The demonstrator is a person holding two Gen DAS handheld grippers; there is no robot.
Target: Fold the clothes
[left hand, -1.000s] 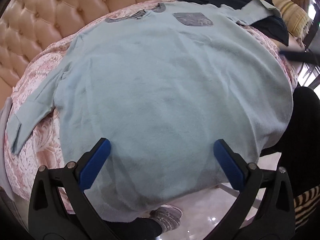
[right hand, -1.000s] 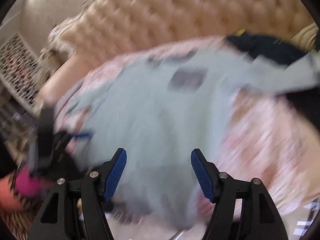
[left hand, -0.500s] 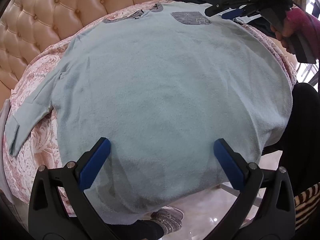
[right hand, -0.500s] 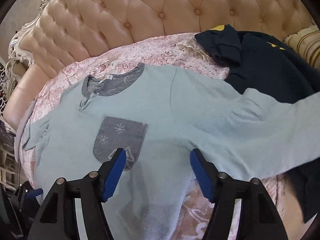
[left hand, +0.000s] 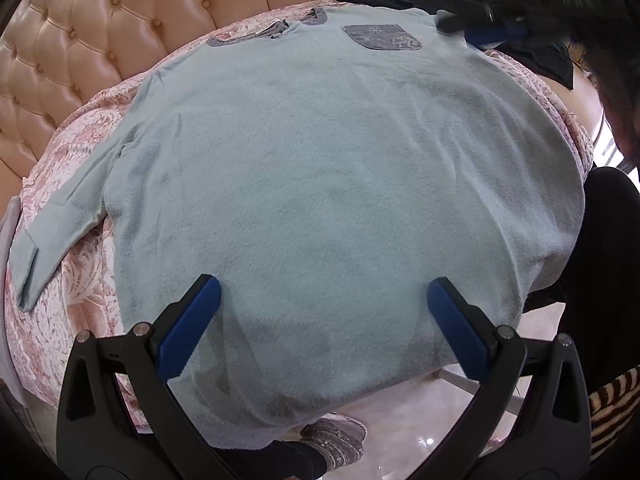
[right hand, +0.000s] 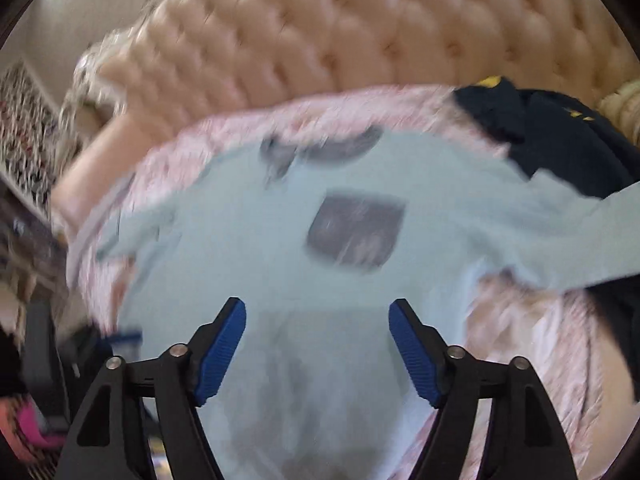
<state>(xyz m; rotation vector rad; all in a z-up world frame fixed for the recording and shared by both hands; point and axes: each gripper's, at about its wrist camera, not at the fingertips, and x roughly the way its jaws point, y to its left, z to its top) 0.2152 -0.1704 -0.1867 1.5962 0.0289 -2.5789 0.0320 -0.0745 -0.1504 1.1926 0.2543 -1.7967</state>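
A tufted headboard (left hand: 100, 40) is seen at the back, with a bed (left hand: 76, 152) under a pink patterned cover in front of it. A pale blue top (left hand: 320, 184) is spread flat, front up, over most of the bed; its hem hangs over the near edge. Its one sleeve (left hand: 60, 220) is laid out to the left, and the other sleeve (right hand: 580, 240) is stretched to the right, across a dark garment (right hand: 560, 140) lying by the right shoulder. A grey pocket (left hand: 382, 38) is seen on the chest, with a grey collar (left hand: 272, 32) beside it at the far end.

The left claw (left hand: 318, 312) is held above the lower part of the top, its blue pads wide apart, nothing between them. The right claw (right hand: 316, 340) is likewise apart and empty, over the middle of the top below the pocket; the right wrist view is blurred. In the left wrist view the right claw appears as a dark blur near the far right shoulder.
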